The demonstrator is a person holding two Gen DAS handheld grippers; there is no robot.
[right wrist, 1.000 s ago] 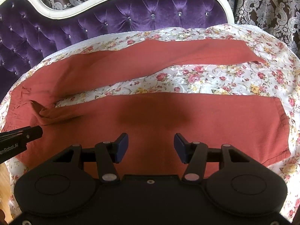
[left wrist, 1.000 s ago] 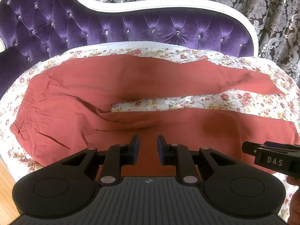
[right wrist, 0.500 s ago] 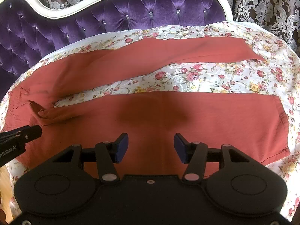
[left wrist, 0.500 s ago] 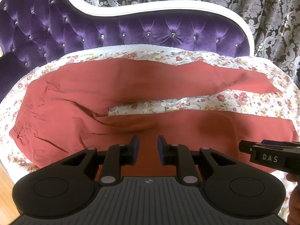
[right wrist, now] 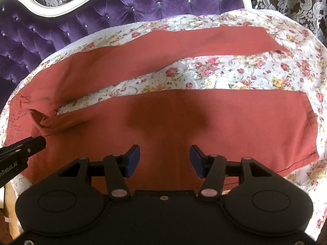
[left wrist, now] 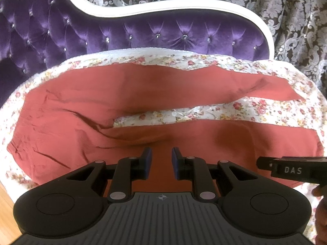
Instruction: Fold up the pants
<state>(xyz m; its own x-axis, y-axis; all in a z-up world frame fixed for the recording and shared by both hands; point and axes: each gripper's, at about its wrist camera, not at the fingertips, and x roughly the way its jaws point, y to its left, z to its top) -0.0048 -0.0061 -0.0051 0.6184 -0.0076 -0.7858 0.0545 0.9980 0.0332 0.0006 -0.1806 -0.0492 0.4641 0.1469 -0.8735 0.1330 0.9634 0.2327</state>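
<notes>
Rust-red pants (left wrist: 81, 118) lie spread flat on a floral cover (left wrist: 255, 110), waistband at the left and both legs running right with a strip of cover between them. My left gripper (left wrist: 161, 159) hovers over the near leg close to the crotch, with a narrow gap between its blue pads and nothing in it. My right gripper (right wrist: 165, 159) hangs over the middle of the near leg (right wrist: 224, 122), jaws wide apart and holding nothing. One black finger of the right gripper (left wrist: 265, 163) shows at the left view's right edge.
A purple tufted sofa back (left wrist: 143, 36) with a white frame (left wrist: 184, 6) rises behind the cover. A patterned curtain (left wrist: 296, 20) hangs beyond it. Wooden floor (left wrist: 6, 196) shows at the lower left, past the seat's front edge.
Both grippers stay over the near leg with their jaws unchanged. The right view has tipped slightly, so the pants sit a little higher in it.
</notes>
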